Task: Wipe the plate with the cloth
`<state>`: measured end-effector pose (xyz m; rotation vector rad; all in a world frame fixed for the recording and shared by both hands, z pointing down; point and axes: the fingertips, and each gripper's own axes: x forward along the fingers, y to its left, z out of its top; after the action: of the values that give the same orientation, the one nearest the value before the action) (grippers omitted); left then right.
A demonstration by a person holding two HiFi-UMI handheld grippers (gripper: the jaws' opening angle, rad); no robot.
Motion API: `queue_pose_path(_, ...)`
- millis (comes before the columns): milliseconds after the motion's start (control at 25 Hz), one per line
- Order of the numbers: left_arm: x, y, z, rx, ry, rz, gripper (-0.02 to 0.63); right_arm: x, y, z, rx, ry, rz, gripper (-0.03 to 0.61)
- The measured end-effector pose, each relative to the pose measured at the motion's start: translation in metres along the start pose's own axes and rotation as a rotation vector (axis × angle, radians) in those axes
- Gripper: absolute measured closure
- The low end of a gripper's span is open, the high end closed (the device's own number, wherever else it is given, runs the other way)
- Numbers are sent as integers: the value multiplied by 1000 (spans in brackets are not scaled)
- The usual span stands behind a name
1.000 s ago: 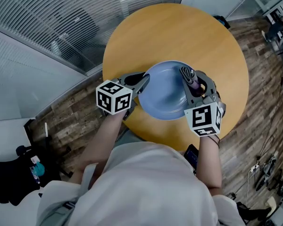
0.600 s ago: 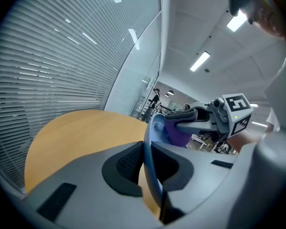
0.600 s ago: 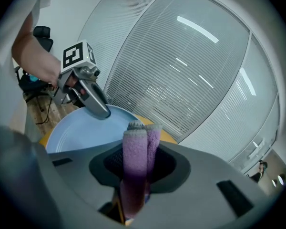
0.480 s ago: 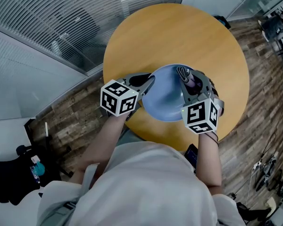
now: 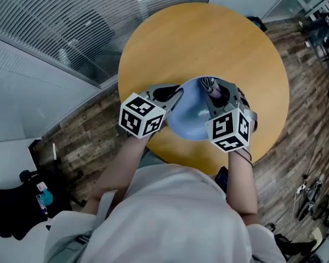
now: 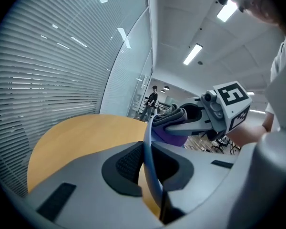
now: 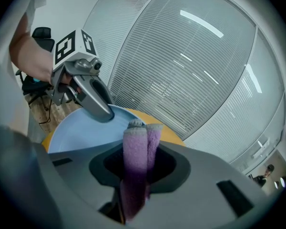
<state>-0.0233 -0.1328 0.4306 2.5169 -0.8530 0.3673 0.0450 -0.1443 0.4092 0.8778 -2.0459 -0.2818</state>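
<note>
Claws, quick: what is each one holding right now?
Left claw: shut on the rim of the light blue round plate.
Right claw: shut on the folded purple cloth.

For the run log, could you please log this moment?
left gripper shut on plate rim | right gripper shut on cloth | plate held over table

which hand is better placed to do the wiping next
Right, most likely. The right tongs are shut on the purple cloth, which sits at the far rim of the blue plate. The left tongs are clamped on the plate's near rim, holding it steady, so they are busy.
</note>
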Motion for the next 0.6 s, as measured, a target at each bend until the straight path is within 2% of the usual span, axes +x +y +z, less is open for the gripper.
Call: queue_pose_path(600, 5, -6, 9, 8, -6, -1, 575, 6, 17, 22, 6, -64, 65, 472)
